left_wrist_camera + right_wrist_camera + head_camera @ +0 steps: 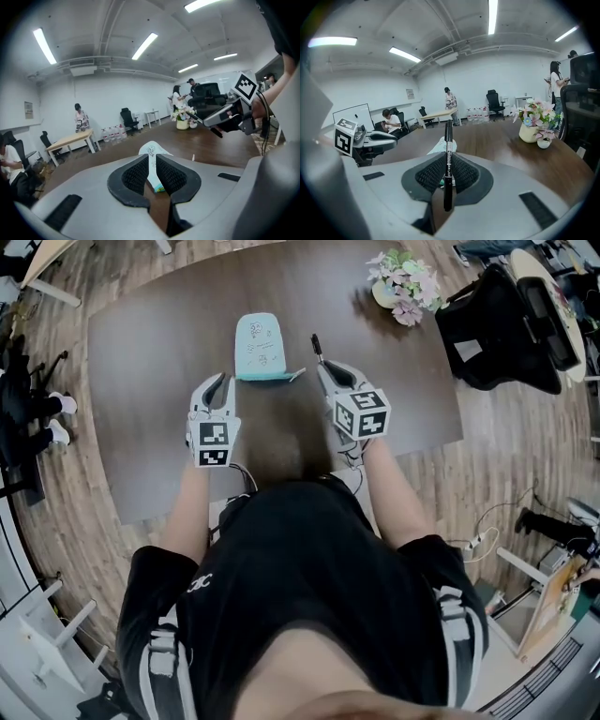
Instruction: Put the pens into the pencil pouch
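The light blue pencil pouch (pixel 260 343) lies flat on the dark brown table (pixel 150 362), its flap toward me. My right gripper (pixel 324 368) hovers just right of the pouch, shut on a black pen (pixel 448 150) that stands up between the pads; the pen's tip (pixel 316 343) pokes out past the jaws. My left gripper (pixel 223 381) sits at the pouch's near left corner, its jaws together but for a thin slit. Through that slit the pouch (pixel 151 151) shows beyond the tips, nothing gripped. The pouch (pixel 437 146) also peeks out beside the pen.
A vase of pink and white flowers (pixel 405 282) stands at the table's far right corner. A black office chair (pixel 502 324) is just past the right edge. Several people, desks and chairs fill the room's background (pixel 82 119).
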Tool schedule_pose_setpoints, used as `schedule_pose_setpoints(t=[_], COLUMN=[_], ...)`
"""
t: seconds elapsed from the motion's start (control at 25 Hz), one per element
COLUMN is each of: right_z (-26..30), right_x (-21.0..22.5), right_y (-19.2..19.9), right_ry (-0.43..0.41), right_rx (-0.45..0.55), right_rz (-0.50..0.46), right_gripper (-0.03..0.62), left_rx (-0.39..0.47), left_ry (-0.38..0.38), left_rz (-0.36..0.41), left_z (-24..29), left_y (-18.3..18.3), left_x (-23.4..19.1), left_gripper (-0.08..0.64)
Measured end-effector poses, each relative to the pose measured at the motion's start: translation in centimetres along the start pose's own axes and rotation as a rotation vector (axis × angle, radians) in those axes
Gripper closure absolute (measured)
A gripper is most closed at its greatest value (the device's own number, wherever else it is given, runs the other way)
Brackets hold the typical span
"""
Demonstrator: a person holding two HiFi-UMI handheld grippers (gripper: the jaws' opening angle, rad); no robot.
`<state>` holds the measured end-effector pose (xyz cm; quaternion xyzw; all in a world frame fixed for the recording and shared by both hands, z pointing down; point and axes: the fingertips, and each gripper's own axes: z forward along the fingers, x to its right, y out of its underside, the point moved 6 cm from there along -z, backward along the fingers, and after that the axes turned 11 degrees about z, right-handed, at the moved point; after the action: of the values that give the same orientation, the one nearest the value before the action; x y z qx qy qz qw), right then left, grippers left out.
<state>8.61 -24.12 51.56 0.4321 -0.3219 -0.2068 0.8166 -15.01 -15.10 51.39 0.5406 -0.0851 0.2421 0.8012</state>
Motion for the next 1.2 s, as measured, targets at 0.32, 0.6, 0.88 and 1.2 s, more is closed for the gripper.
schedule_pose_setpoints(t=[0.32, 0.6, 0.88, 1.2], right_z=[-0.8, -1.6, -2.7, -3.0], right_x=[-2.4, -4.1, -5.1, -6.2], right_y=[2.6, 5.4, 7.7, 9.1], right_ry=[0.044, 0.103, 0.164, 0.166], right_rx=[0.001, -0.046, -0.076, -0.107], right_rz=[0.035, 0.064, 0.075, 0.085], right_gripper=[0.548, 0.548, 0.548, 0.549], left_rx=[-0.192, -0.193, -0.207, -0.196], left_ry=[0.271, 0.411, 0.485, 0.513], left_rz=[0.469, 0.681, 0.765, 0.535], left_z=[3.2, 7.4, 9.8, 9.5], left_y=[5.2, 6.2, 7.7, 7.0], left_x=[2.3, 3.3, 4.7, 5.0], left_gripper=[0.344, 0.346, 0.369, 0.521])
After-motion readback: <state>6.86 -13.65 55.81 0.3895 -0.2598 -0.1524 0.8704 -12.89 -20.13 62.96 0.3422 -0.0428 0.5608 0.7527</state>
